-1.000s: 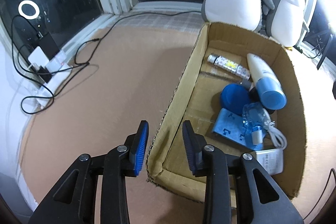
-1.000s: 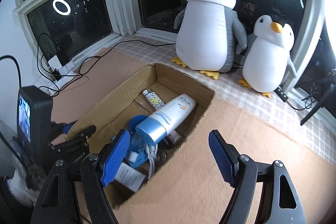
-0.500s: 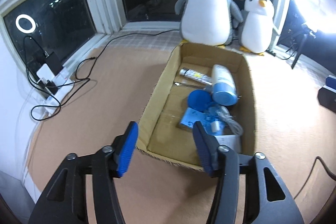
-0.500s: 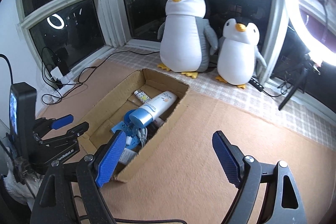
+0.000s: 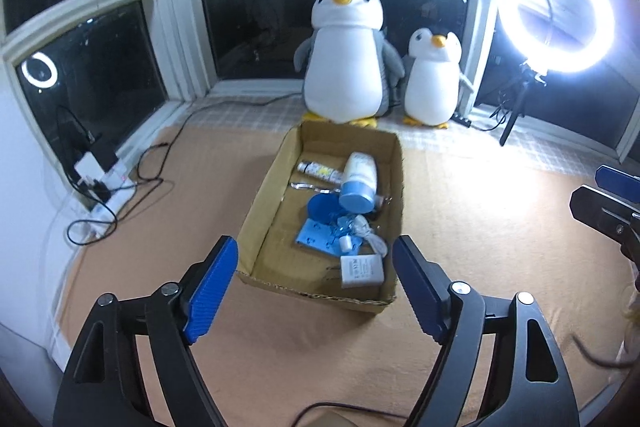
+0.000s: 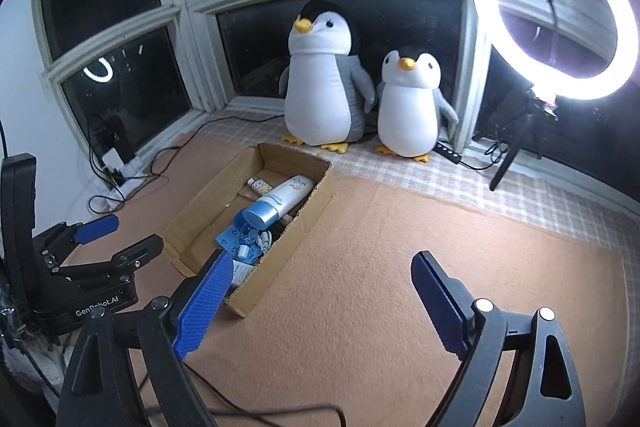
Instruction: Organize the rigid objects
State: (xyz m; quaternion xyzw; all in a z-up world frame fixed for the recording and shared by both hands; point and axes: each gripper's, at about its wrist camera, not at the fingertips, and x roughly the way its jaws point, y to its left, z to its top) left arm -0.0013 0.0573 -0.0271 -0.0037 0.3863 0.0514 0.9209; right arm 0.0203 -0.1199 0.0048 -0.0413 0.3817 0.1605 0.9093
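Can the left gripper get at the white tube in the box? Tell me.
Probably yes. The left gripper is open and empty, the cardboard box has no lid, and the white tube lies on top with nothing covering it.

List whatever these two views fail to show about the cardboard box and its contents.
- Left wrist view: print on the small white packet in the brown cardboard box is too small to read.
- Right wrist view: that packet is partly hidden by the right gripper's blue finger.
- Right wrist view: the box's near wall hides the bottom along that side.
- Both views: items under the white tube with the blue cap are covered.
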